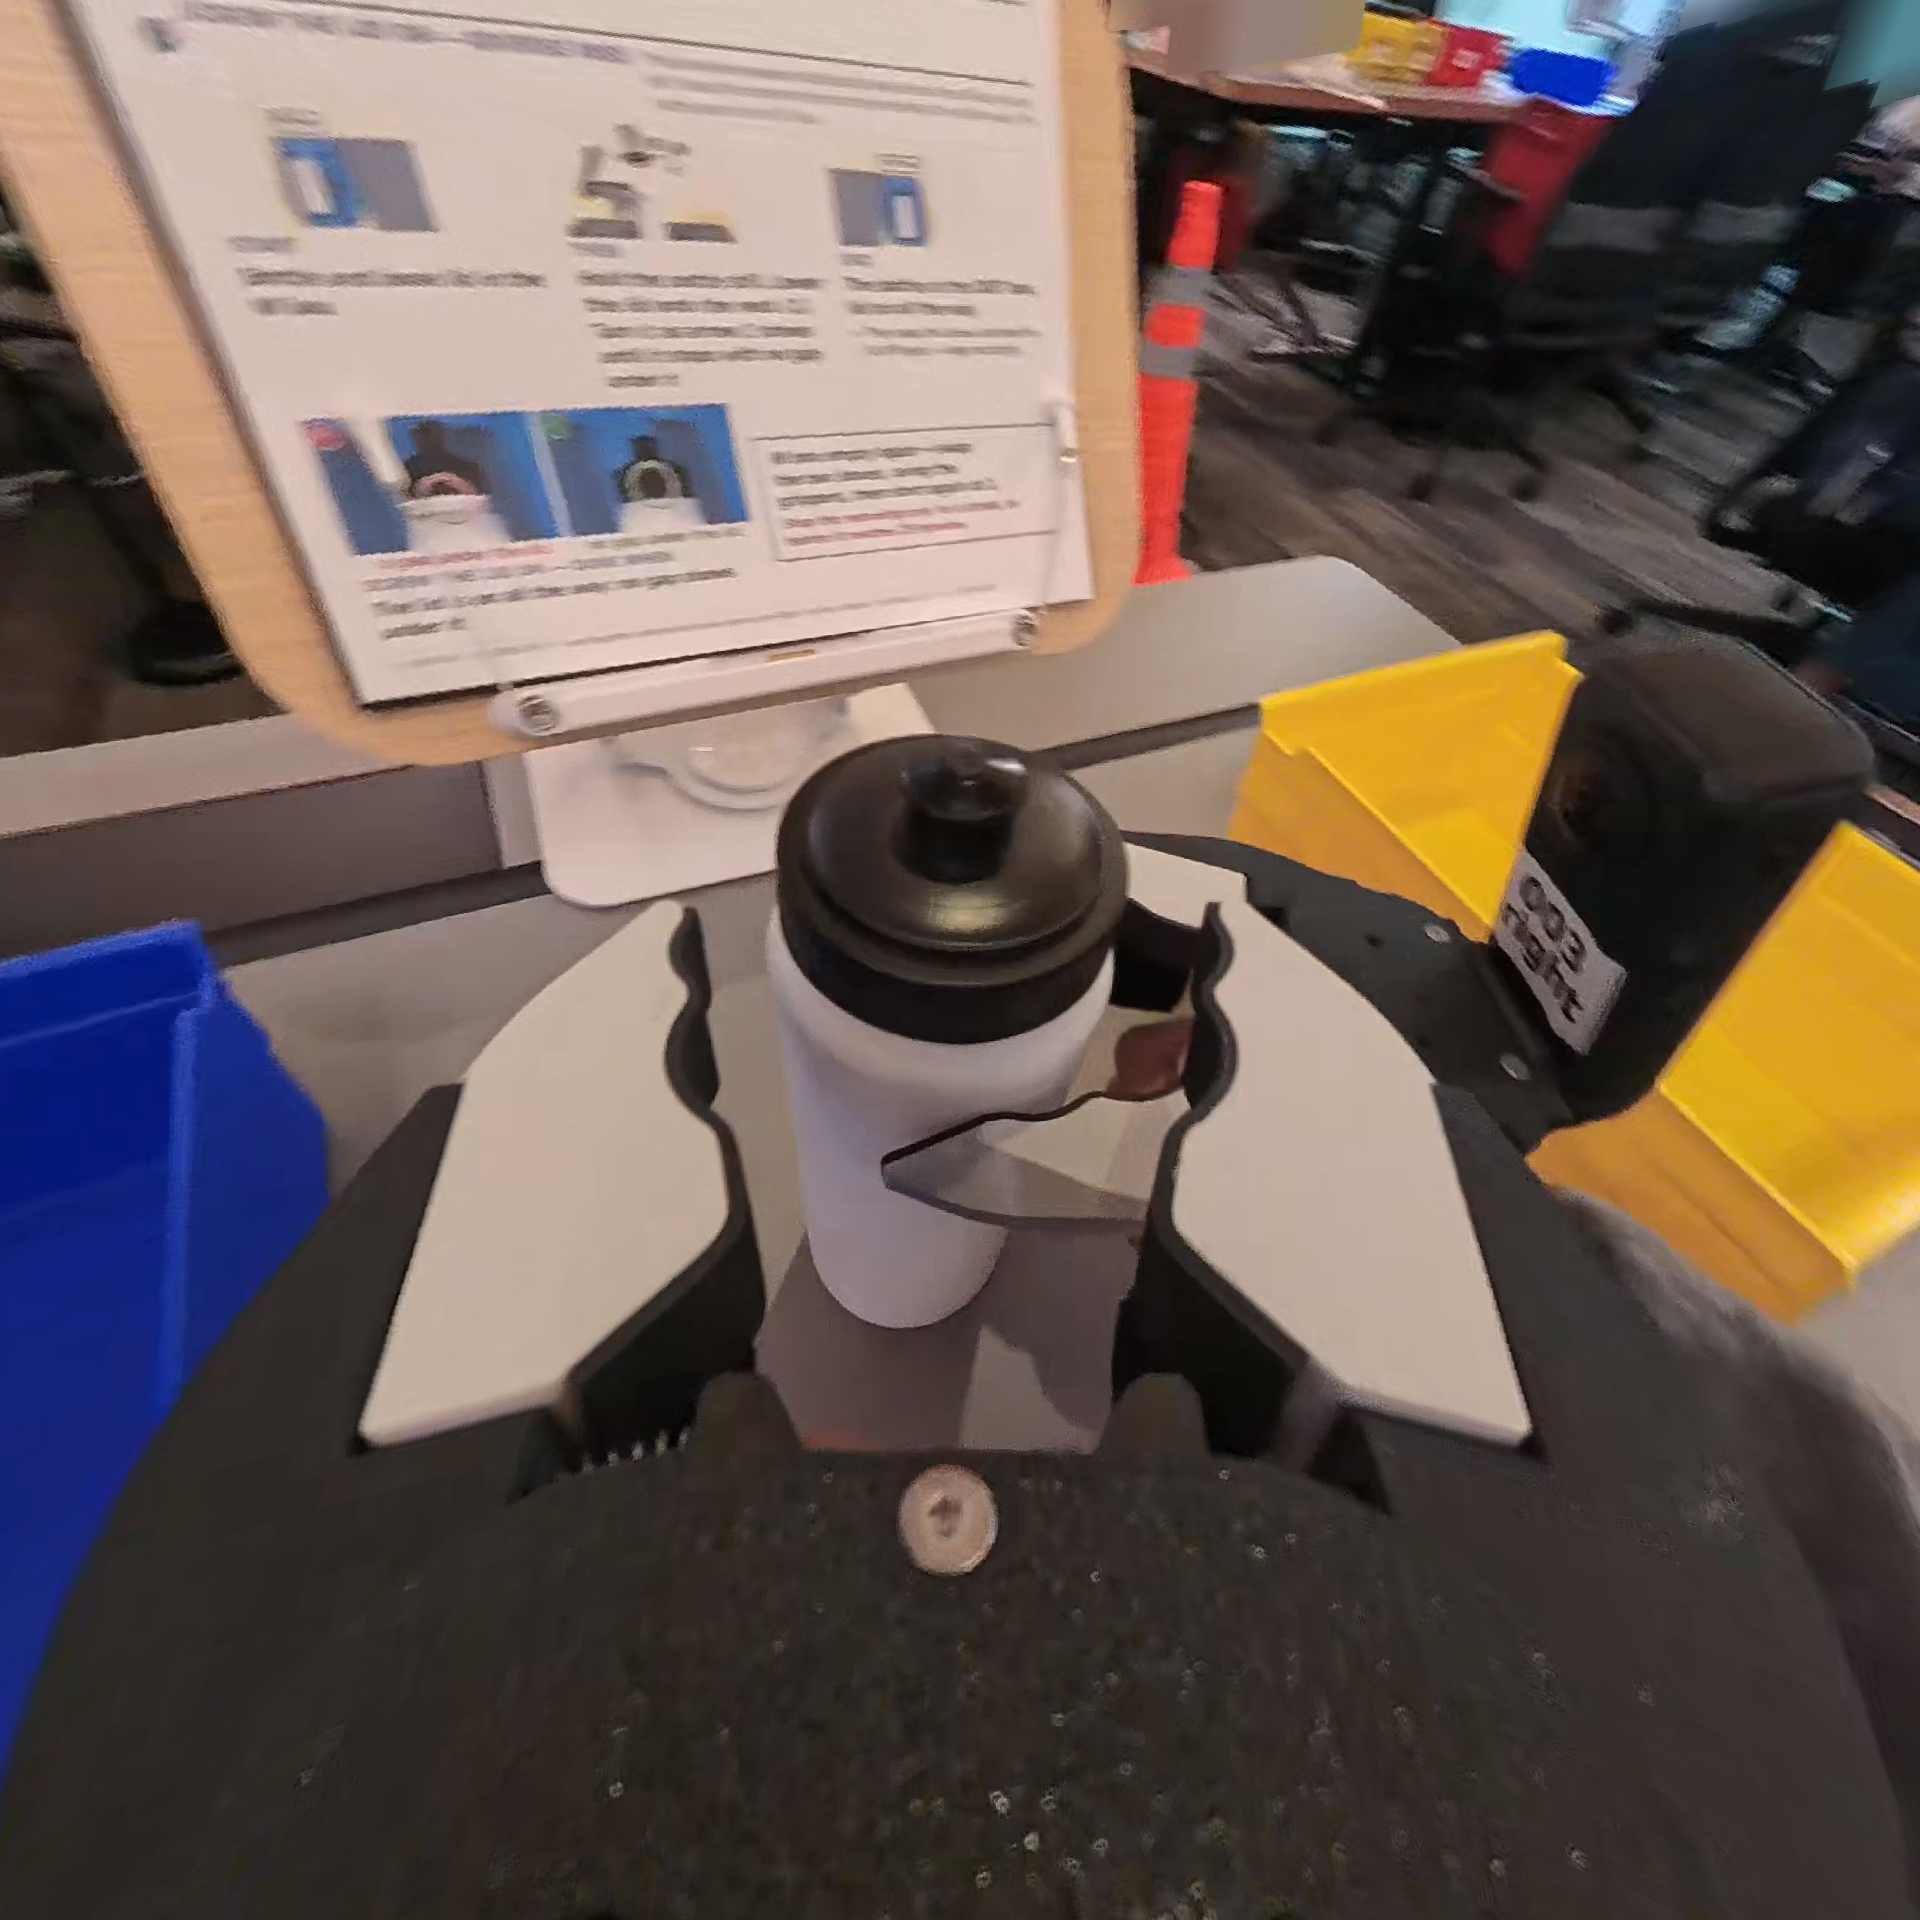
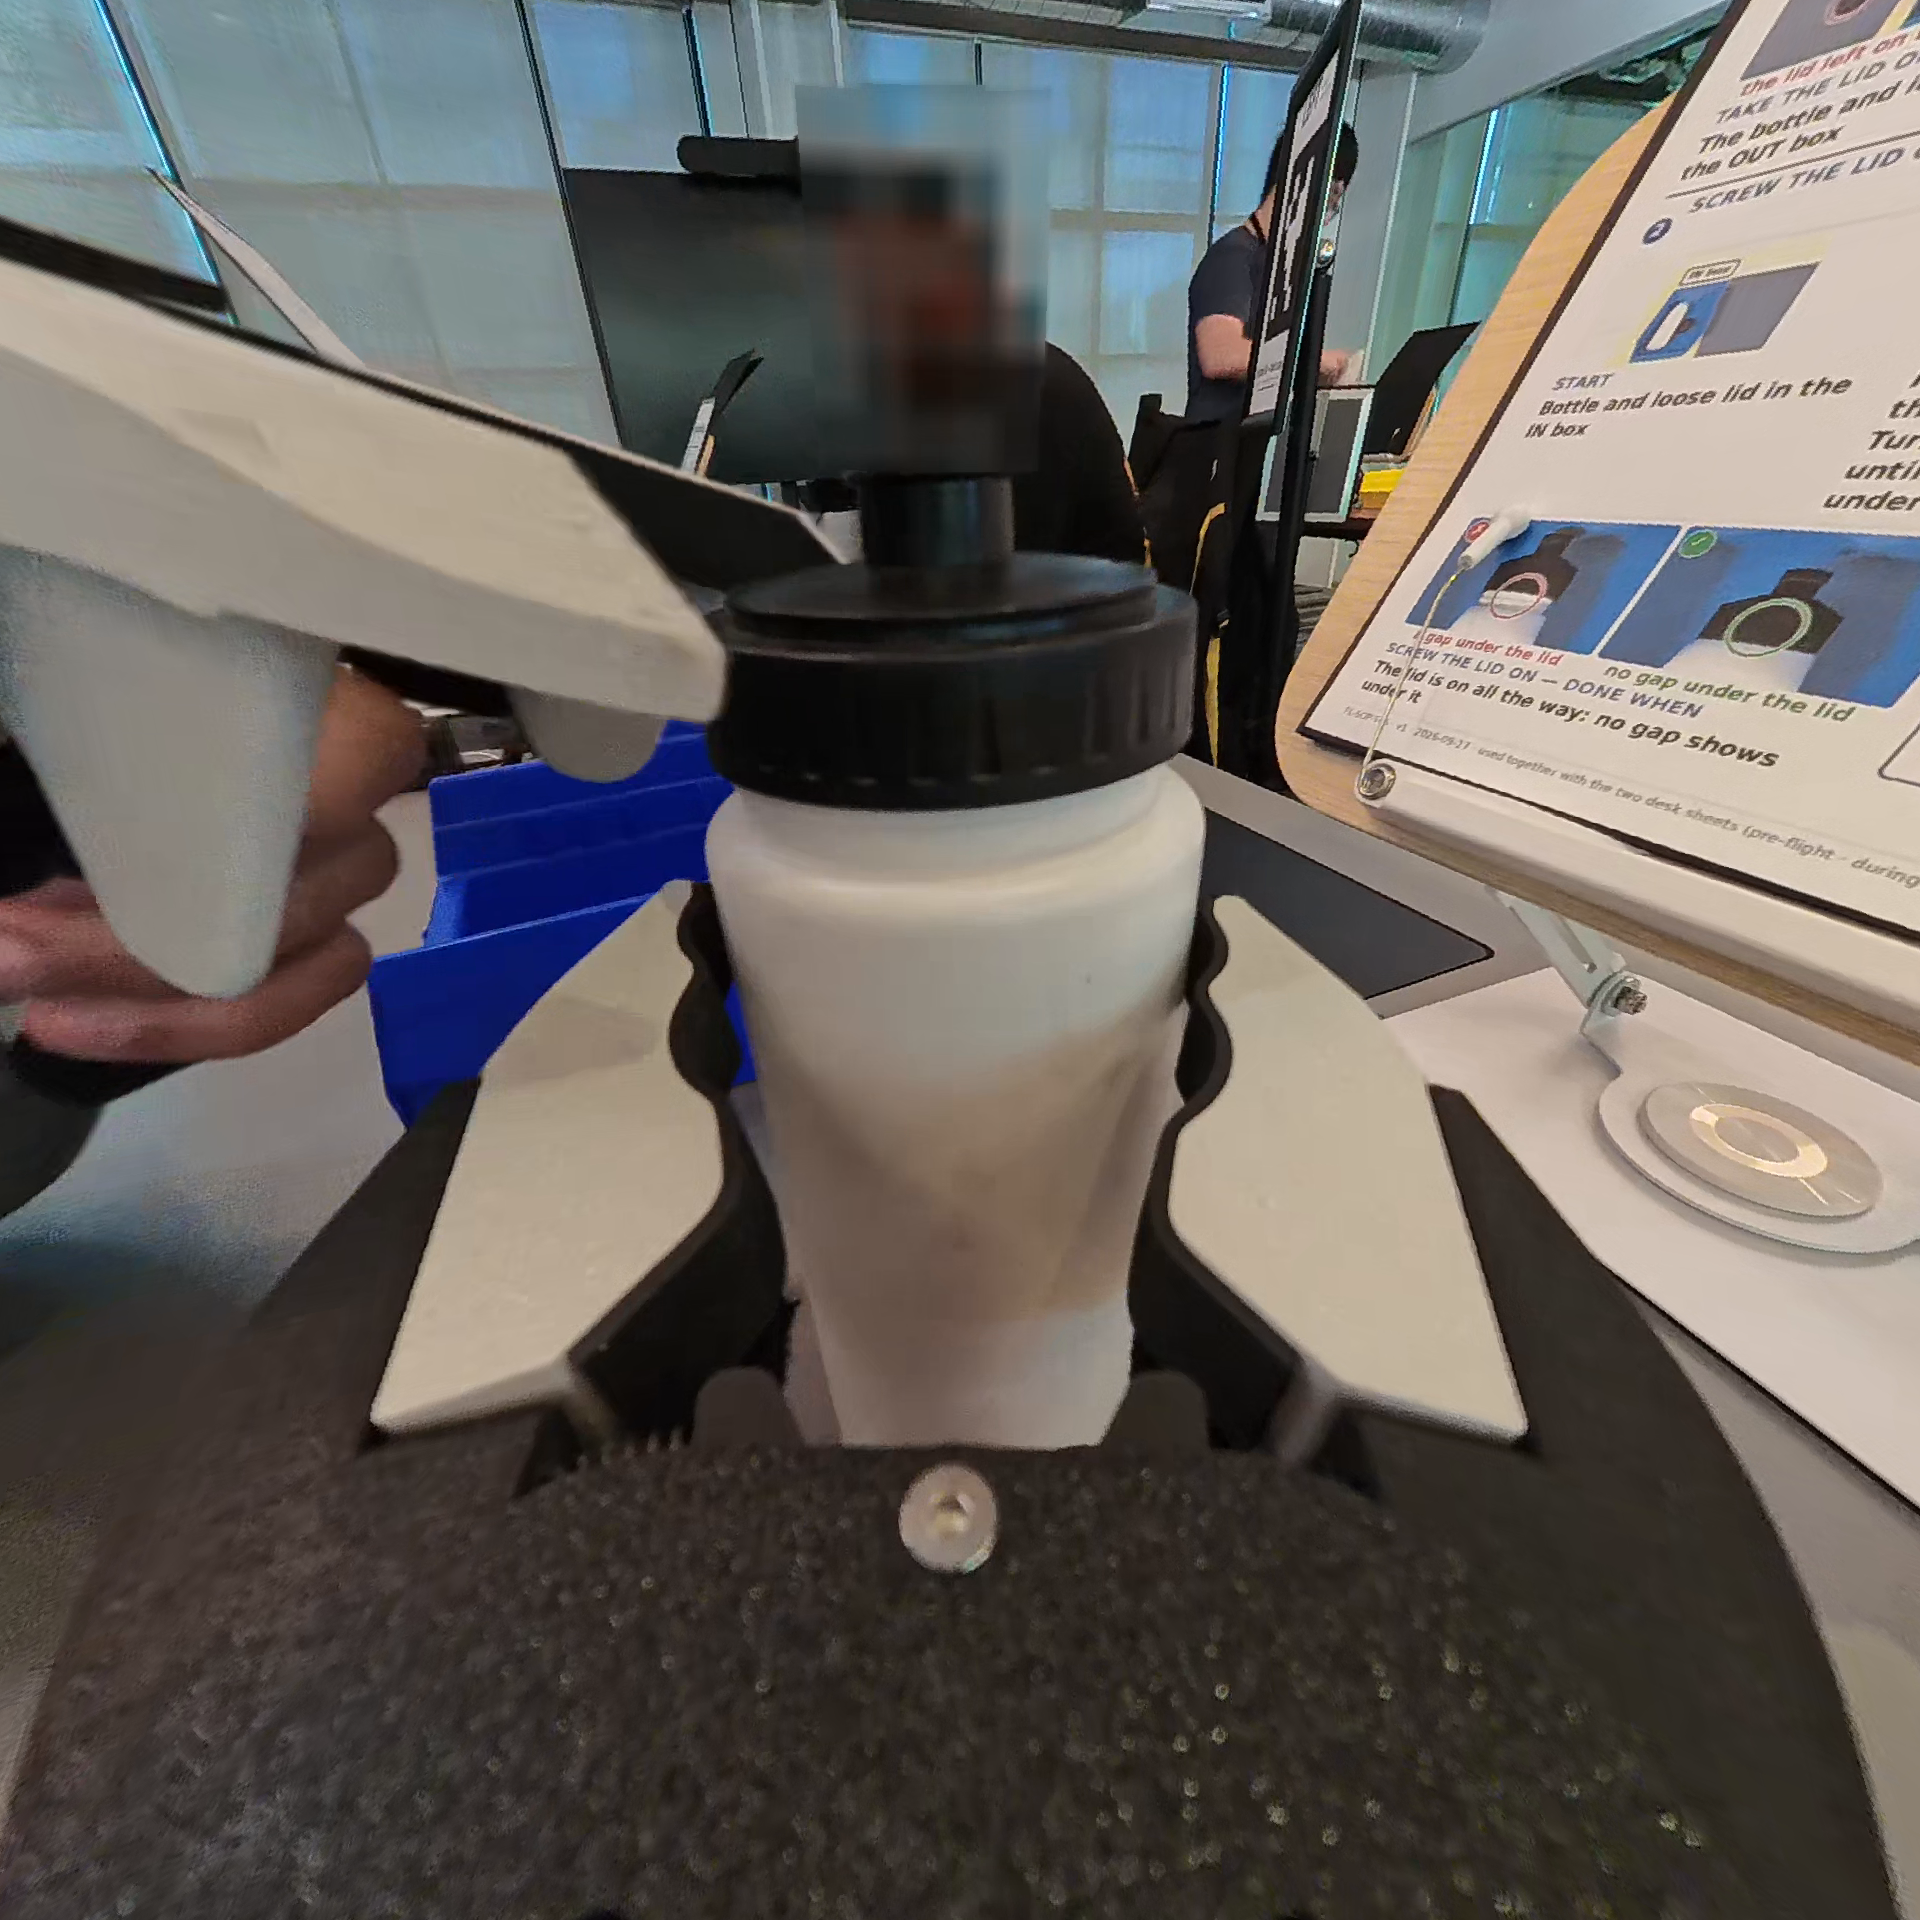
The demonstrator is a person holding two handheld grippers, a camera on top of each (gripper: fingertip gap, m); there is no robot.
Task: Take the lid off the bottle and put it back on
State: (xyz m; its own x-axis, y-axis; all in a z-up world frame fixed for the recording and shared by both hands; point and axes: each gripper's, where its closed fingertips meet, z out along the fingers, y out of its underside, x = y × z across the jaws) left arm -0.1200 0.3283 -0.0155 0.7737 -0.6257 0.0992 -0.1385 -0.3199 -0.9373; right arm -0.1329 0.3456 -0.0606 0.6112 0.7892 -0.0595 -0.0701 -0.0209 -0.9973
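Observation:
A white bottle with a black screw lid stands upright on the grey table. My right gripper is shut on the bottle's body, pads pressed against both sides below the lid. It also shows in the left wrist view, reaching in from the right. My left gripper comes down from above and straddles the lid, open, with a small gap on each side. In the right wrist view the left gripper is at lid height, a hand holding it.
A blue bin stands left of the bottle and yellow bins to the right. An instruction board on a white stand rises just behind the bottle. An orange cone and chairs stand beyond the table. People are in the background.

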